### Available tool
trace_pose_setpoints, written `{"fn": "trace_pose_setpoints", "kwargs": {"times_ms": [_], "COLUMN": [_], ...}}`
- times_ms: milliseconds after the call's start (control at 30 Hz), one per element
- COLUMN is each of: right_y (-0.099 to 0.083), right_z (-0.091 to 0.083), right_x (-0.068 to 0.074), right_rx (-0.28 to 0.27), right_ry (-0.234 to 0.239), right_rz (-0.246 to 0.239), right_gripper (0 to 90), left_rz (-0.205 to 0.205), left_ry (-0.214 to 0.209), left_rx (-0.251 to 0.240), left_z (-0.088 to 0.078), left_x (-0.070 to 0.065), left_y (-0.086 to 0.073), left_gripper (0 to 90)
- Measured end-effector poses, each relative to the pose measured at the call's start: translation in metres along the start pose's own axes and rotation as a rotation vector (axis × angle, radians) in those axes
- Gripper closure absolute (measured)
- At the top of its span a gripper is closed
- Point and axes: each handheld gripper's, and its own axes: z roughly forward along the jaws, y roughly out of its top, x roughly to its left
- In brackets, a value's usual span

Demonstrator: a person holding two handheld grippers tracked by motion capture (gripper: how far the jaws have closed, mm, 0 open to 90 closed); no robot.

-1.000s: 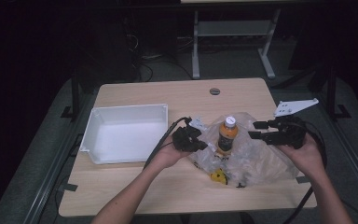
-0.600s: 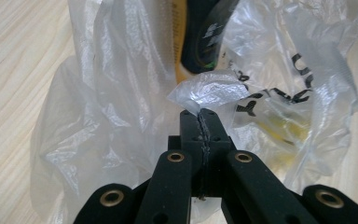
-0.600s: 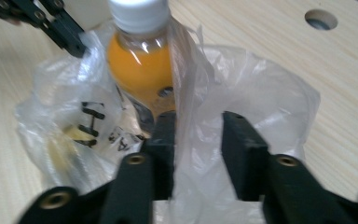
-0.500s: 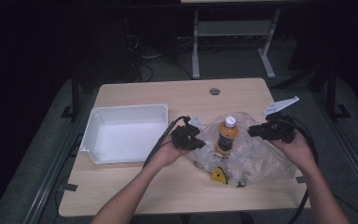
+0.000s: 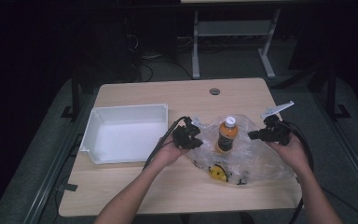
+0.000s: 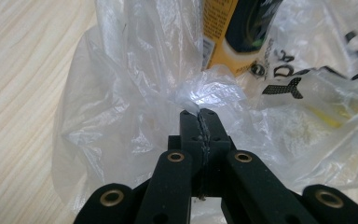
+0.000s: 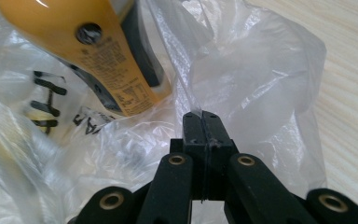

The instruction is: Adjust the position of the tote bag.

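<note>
Plastic bag [image 5: 256, 161]: clear, crinkled film with black printed lettering too broken to read, lying on the wooden table [image 5: 168, 93] right of the white tray [image 5: 126, 133]. An orange bottle [image 5: 227, 135] stands in it, its label print too small to read. The left gripper [image 5: 196, 143] pinches the bag's left edge. The right gripper [image 5: 252, 136], jaws just closed, pinches its right edge.
</note>
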Motion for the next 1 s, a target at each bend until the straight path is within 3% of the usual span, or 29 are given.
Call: {"fn": "trace_pose_setpoints", "kwargs": {"times_ms": [400,867,1000], "right_y": [-0.020,-0.040,-0.044], "right_z": [0.021,0.033,0.034], "right_x": [-0.005,-0.012,-0.014], "right_rx": [0.071,0.105,0.080], "right_ry": [0.006,0.008,0.012], "right_rz": [0.058,0.108,0.116], "right_gripper": [89.9,89.8,89.8], "left_rz": [-0.001,-0.027,-0.018], "left_ry": [0.004,0.005,0.008], "left_rx": [0.055,0.069,0.079], "left_z": [0.011,0.016,0.016], "left_x": [-0.003,-0.003,-0.003], "left_y": [-0.003,-0.011,-0.012], "left_gripper": [90.0,90.0,90.0]}}
